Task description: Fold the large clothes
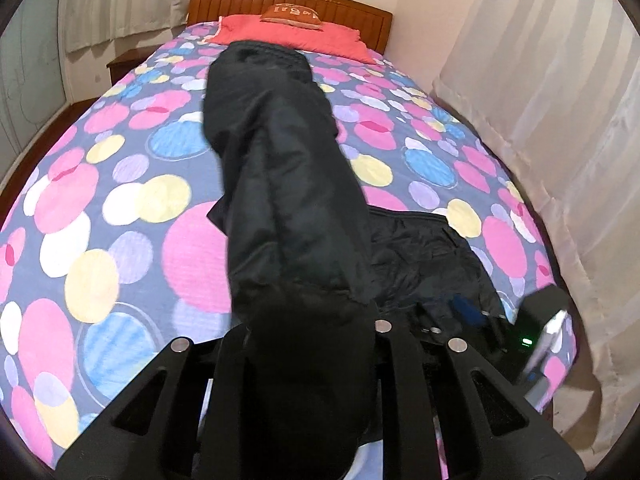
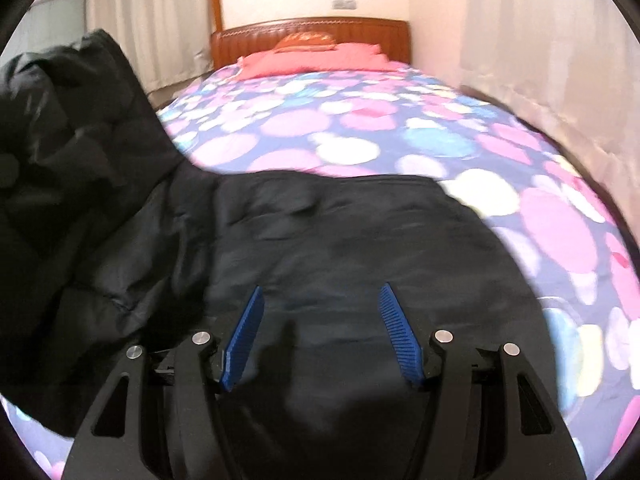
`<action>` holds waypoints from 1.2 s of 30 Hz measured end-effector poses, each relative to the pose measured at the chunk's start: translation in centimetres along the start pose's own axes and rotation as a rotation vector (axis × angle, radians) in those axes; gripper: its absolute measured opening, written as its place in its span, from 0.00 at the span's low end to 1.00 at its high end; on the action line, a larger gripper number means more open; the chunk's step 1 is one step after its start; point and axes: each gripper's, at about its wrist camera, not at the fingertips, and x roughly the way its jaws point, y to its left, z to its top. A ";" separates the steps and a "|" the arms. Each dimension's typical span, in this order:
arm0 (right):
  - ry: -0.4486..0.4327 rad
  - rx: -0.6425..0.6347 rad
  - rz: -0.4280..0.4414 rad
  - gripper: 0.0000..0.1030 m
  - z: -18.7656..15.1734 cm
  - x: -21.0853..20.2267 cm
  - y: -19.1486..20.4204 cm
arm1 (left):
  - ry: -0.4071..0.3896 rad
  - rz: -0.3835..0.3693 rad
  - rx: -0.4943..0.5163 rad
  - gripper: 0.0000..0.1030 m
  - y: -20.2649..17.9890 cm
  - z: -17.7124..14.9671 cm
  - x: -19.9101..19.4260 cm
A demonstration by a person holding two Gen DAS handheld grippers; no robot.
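Observation:
A large black padded jacket (image 2: 340,232) lies at the near end of the bed. One part of it, probably a sleeve (image 1: 280,168), is raised off the cover, and my left gripper (image 1: 304,340) is shut on it, its fingertips buried in the cloth. The right wrist view has this raised part (image 2: 60,120) at the left. My right gripper (image 2: 322,312) hangs open just over the jacket's flat body, with nothing between its blue pads (image 2: 400,336). In the left wrist view the right gripper (image 1: 466,308) shows low on the right, over the jacket.
The bed has a sheet of coloured dots (image 1: 120,200). A red pillow (image 1: 288,36) and a small orange cushion (image 1: 292,14) lie by the wooden headboard (image 1: 360,10). Pale curtains (image 1: 540,120) hang close along the right side. A low wooden nightstand (image 1: 126,62) stands at the far left.

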 end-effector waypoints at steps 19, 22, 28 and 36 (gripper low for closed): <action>0.040 0.220 -0.168 0.59 -3.4 -1.7 -15.7 | 0.109 -0.055 0.151 0.17 -16.6 -5.0 14.0; 0.050 0.225 -0.166 0.59 -3.4 -1.3 -16.1 | 0.088 -0.057 0.156 0.18 -16.7 -5.5 14.0; 0.049 0.227 -0.176 0.59 -3.4 -1.7 -16.4 | 0.061 -0.155 0.157 0.63 -17.8 -5.4 11.2; 0.052 0.219 -0.168 0.59 -2.9 -2.7 -15.6 | -0.041 -0.248 0.144 0.71 -16.0 -5.2 4.8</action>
